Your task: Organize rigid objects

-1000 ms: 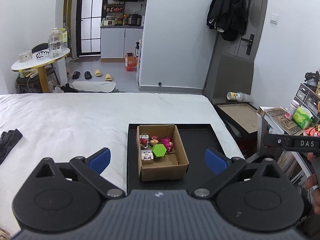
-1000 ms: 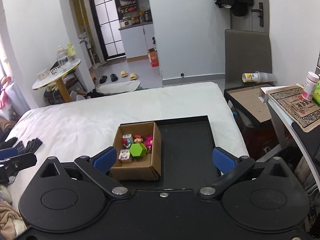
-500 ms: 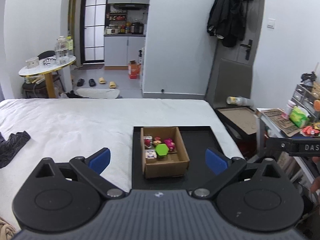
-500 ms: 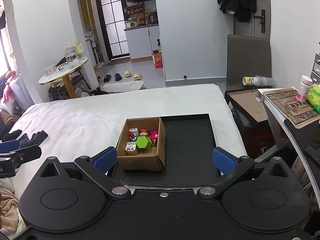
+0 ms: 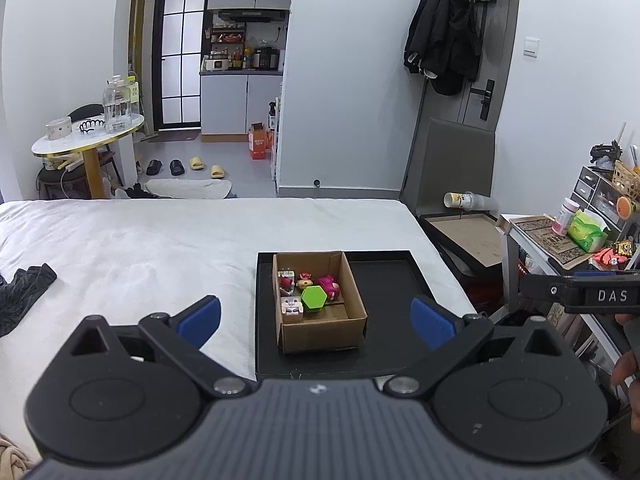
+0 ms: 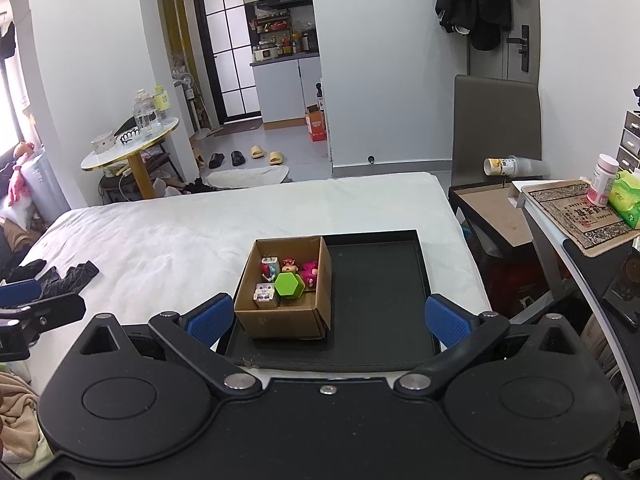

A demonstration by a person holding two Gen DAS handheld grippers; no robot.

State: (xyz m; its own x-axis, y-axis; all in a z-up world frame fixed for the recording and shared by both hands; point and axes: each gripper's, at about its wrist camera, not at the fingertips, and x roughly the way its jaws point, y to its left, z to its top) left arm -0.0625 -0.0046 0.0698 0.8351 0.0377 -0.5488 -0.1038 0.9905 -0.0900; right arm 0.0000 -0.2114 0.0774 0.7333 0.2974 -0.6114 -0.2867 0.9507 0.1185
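While both grippers, left [image 5: 316, 316] and right [image 6: 326, 318], hang wide open and empty, toys sit in box [image 6: 280, 322]; approach next.

We are looking past the jaws across a white bed [image 5: 168, 248] toward white walls. Ahead to the left a round table [image 5: 86, 140] is standing before a dark-framed glass door [image 5: 180, 52] that is letting in daylight. To the right, dark coats [image 5: 444, 40] are hanging on a grey door above a grey chair [image 6: 496, 128].

Both hand-held grippers have pulled back and risen from the cardboard box [image 5: 320, 300].
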